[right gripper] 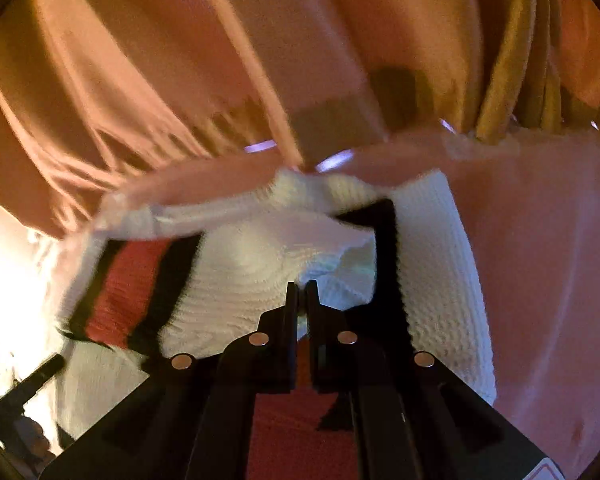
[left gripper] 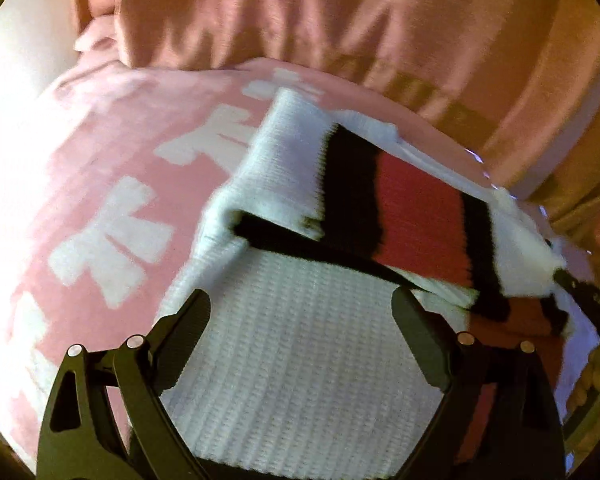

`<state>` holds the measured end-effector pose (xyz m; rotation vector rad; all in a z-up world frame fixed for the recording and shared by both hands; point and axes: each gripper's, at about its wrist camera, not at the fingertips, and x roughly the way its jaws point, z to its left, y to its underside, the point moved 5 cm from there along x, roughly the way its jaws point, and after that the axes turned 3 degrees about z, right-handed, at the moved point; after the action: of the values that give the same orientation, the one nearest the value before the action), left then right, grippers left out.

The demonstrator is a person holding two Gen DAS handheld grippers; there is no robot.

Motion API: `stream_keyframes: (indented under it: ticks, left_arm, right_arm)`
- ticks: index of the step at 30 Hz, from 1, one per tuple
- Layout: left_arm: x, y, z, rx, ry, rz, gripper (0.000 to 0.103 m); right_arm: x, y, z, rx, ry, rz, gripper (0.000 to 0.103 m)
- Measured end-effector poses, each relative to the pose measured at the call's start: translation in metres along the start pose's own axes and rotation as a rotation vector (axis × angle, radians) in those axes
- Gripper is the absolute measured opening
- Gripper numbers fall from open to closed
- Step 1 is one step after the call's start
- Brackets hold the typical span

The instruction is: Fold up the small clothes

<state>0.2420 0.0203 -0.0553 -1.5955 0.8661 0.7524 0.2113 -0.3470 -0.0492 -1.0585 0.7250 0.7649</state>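
A small white knit garment (left gripper: 300, 344) with black and red stripes lies on a pink blanket (left gripper: 112, 168) with white bows. My left gripper (left gripper: 302, 308) is open, its fingers spread just above the white knit panel. My right gripper (right gripper: 302, 288) is shut on a fold of the white knit garment (right gripper: 236, 280) and holds that part lifted; the red and black stripes hang to its left. In the left wrist view the right gripper's tip (left gripper: 572, 280) shows at the garment's right edge.
Pink-orange curtains (right gripper: 180, 60) hang behind the bed, with a yellow curtain (right gripper: 520, 60) at the right. Bright light washes out the left edge (left gripper: 12, 80). The pink blanket (right gripper: 540, 260) spreads to the right of the garment.
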Motion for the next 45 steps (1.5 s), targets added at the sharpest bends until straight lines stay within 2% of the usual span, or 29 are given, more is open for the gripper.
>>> stream_keyframes:
  ticks: [4,6,7,9,11,15,16,19,21,24,25,26,27,30,31,32,33,35,36,37,38,41,43,45]
  left_arm:
    - [-0.003,-0.011,0.027,-0.095,0.002,-0.006,0.090]
    - [-0.005,-0.016,0.035,-0.126,0.004,-0.015,0.090]
    - [-0.005,-0.017,0.037,-0.132,0.003,-0.019,0.090]
    - [-0.004,-0.016,0.032,-0.117,0.010,-0.017,0.090]
    - [-0.004,-0.014,0.016,-0.063,0.026,-0.010,0.090]
    - [-0.013,-0.007,-0.036,0.090,0.082,-0.029,0.090]
    - [-0.016,-0.004,-0.053,0.144,0.089,-0.044,0.090]
    - [-0.024,0.005,-0.091,0.301,0.034,-0.110,0.092]
    - [-0.023,0.014,-0.106,0.371,0.007,-0.125,0.092]
    - [-0.013,0.016,-0.105,0.367,0.008,-0.081,0.092]
    - [-0.008,0.013,-0.100,0.342,0.014,-0.064,0.092]
    - [-0.004,0.009,-0.095,0.318,0.018,-0.058,0.092]
    - [0.000,0.002,-0.087,0.290,0.016,-0.054,0.092]
    - [0.011,-0.010,-0.067,0.237,-0.012,-0.041,0.092]
    - [0.014,-0.015,-0.057,0.211,-0.025,-0.035,0.092]
    - [0.017,-0.018,-0.050,0.191,-0.035,-0.030,0.092]
    - [0.019,-0.021,-0.041,0.174,-0.050,-0.022,0.092]
    - [0.023,-0.024,-0.027,0.155,-0.088,-0.018,0.092]
    - [0.026,-0.026,-0.016,0.136,-0.138,-0.016,0.092]
    - [0.029,-0.028,-0.007,0.110,-0.162,-0.005,0.092]
    - [0.031,-0.029,0.002,0.081,-0.163,0.006,0.092]
    - [0.037,-0.034,0.027,0.013,-0.184,0.030,0.091]
    - [0.039,-0.036,0.033,0.033,-0.225,0.023,0.091]
    - [0.042,-0.037,0.035,0.046,-0.226,0.028,0.091]
  right_arm:
    - [-0.022,-0.009,0.012,-0.021,-0.060,-0.061,0.004]
    - [-0.026,-0.011,0.017,-0.069,-0.018,-0.083,0.004]
    - [-0.019,-0.008,0.013,-0.083,0.017,-0.065,0.004]
    - [-0.001,0.001,-0.002,-0.042,0.032,-0.007,0.004]
    - [0.010,0.007,-0.011,0.004,0.017,0.038,0.004]
    - [0.001,0.003,-0.001,-0.036,0.011,0.025,0.006]
    - [0.002,0.004,-0.001,-0.043,0.020,0.033,0.010]
    - [0.006,0.012,-0.011,-0.011,0.043,0.075,0.015]
    - [0.008,0.015,-0.014,0.006,0.030,0.096,0.024]
    - [0.009,0.012,-0.016,0.026,0.017,0.068,0.033]
    - [0.011,0.012,-0.014,0.006,0.018,0.061,0.028]
    - [0.013,0.012,-0.013,-0.018,0.049,0.057,0.008]
    - [0.013,0.012,-0.014,-0.035,0.095,0.057,0.000]
    - [-0.012,0.004,-0.011,-0.048,0.199,-0.022,0.000]
    - [-0.029,-0.001,0.000,-0.078,0.226,-0.079,0.009]
    - [-0.043,-0.006,0.018,-0.112,0.205,-0.131,0.011]
    - [-0.047,-0.011,0.041,-0.148,0.128,-0.132,0.011]
    - [-0.036,-0.017,0.084,-0.203,-0.035,-0.063,0.017]
    - [-0.026,-0.019,0.108,-0.227,-0.103,-0.027,0.019]
    - [-0.005,-0.021,0.145,-0.267,-0.178,0.037,0.024]
    - [0.012,-0.022,0.169,-0.299,-0.214,0.076,0.025]
    - [0.067,-0.021,0.237,-0.431,-0.202,0.145,0.025]
    - [0.096,-0.021,0.269,-0.476,-0.202,0.183,0.025]
    - [0.121,-0.022,0.295,-0.507,-0.196,0.210,0.025]
